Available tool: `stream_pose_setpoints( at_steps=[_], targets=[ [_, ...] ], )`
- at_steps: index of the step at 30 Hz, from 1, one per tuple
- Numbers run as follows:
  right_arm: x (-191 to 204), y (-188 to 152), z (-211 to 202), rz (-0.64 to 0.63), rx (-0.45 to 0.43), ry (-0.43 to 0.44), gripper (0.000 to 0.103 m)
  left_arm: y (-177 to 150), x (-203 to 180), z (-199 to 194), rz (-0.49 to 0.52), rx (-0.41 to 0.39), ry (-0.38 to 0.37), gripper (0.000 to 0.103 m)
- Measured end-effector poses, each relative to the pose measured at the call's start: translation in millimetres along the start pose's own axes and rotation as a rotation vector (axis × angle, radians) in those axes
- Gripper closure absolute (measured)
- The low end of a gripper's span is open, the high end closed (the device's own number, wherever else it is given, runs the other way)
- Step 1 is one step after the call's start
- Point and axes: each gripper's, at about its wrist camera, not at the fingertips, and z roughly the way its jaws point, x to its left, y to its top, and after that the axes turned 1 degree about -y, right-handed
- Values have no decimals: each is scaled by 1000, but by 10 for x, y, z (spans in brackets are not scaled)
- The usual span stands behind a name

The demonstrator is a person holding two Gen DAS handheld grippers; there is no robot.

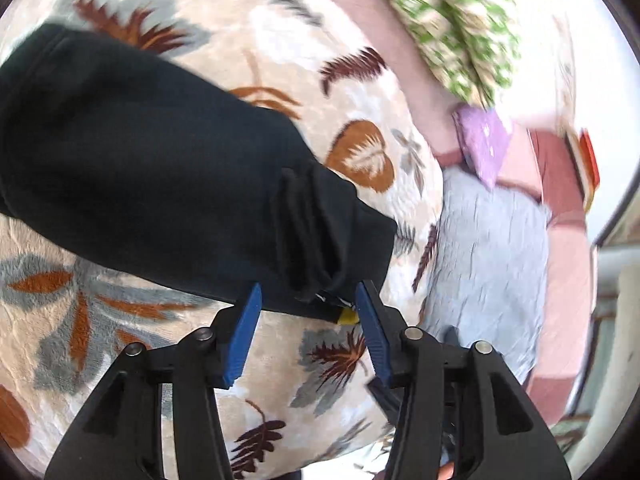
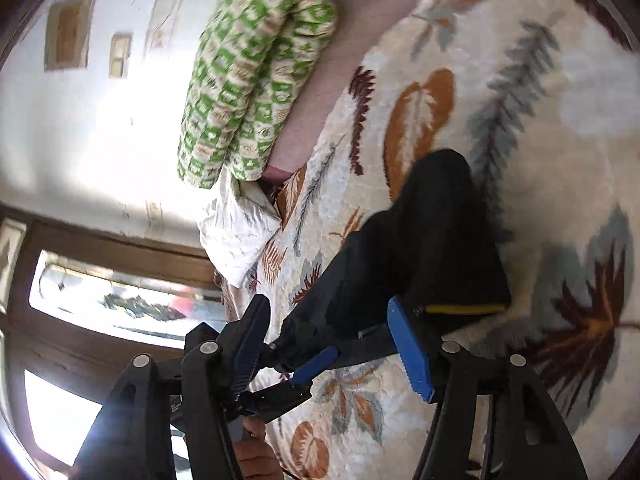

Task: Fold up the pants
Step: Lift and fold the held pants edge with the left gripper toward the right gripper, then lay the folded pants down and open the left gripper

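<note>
Black pants (image 1: 152, 168) lie folded on a leaf-patterned blanket (image 1: 120, 340). In the left wrist view their gathered waistband end, with a small yellow tag (image 1: 348, 316), lies between the tips of my left gripper (image 1: 309, 288). That gripper's blue pads stand apart and do not press the cloth. In the right wrist view the pants (image 2: 420, 240) stretch away from my right gripper (image 2: 328, 301), which is open with the near end of the cloth between its pads and a yellow strip (image 2: 464, 309) at the edge. One of the left gripper's blue fingers (image 2: 316, 362) shows low in that view, with a hand (image 2: 252, 456) behind it.
A folded green-checked quilt (image 1: 452, 28) (image 2: 256, 80) lies at the far side of the bed on a pink sheet (image 1: 404, 52). A grey cloth (image 1: 488, 260) and a purple item (image 1: 484, 140) lie to the right. A white pillow (image 2: 236, 236) and a window (image 2: 120, 300) are on the left.
</note>
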Motion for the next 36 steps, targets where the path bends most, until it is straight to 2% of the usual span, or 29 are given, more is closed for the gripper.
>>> stream_pose_setpoints(
  at_steps=[3,5,8,13,16,17,18,19,20,21,22,23,24,27,29,31,36],
  targets=[
    [-330,-85,53,151,3,69,37,-3,-65,16,37,-5,52,41],
    [-454,-111,142,225,-9,98,37,26,-122,76,53,-14,103,41],
    [-554,-126,306,316,-27,130,33,57,-212,231,67,15,147,41],
    [-686,-113,365,414,-127,139,33,127,-237,449,59,29,212,41],
    [-744,-101,409,451,-153,146,34,172,-216,526,38,20,240,42],
    [-751,-104,423,452,-165,135,34,185,-189,544,22,22,240,51],
    [-763,-114,431,455,-170,132,37,200,-156,567,5,30,237,63],
    [-776,-127,438,464,-175,146,41,210,-134,582,-2,36,244,67],
    [-783,-121,458,471,-177,157,55,219,-122,591,-8,38,253,71],
    [-792,-121,449,468,-173,152,67,217,-108,591,-16,39,255,79],
    [-806,-105,448,465,-165,139,72,206,-103,585,-24,40,243,83],
    [-830,-93,434,467,-169,142,84,193,-109,576,-22,44,234,87],
    [-850,-81,404,462,-167,154,87,172,-139,566,-19,42,222,87],
    [-843,-25,179,408,-216,169,92,118,-305,633,39,35,209,87],
    [-851,57,-5,357,-271,136,93,96,-366,761,78,25,277,87],
    [-896,113,-44,333,-276,76,93,101,-317,878,64,50,309,87],
    [-919,138,86,183,-250,-113,95,113,-222,935,107,64,293,87]
  ],
)
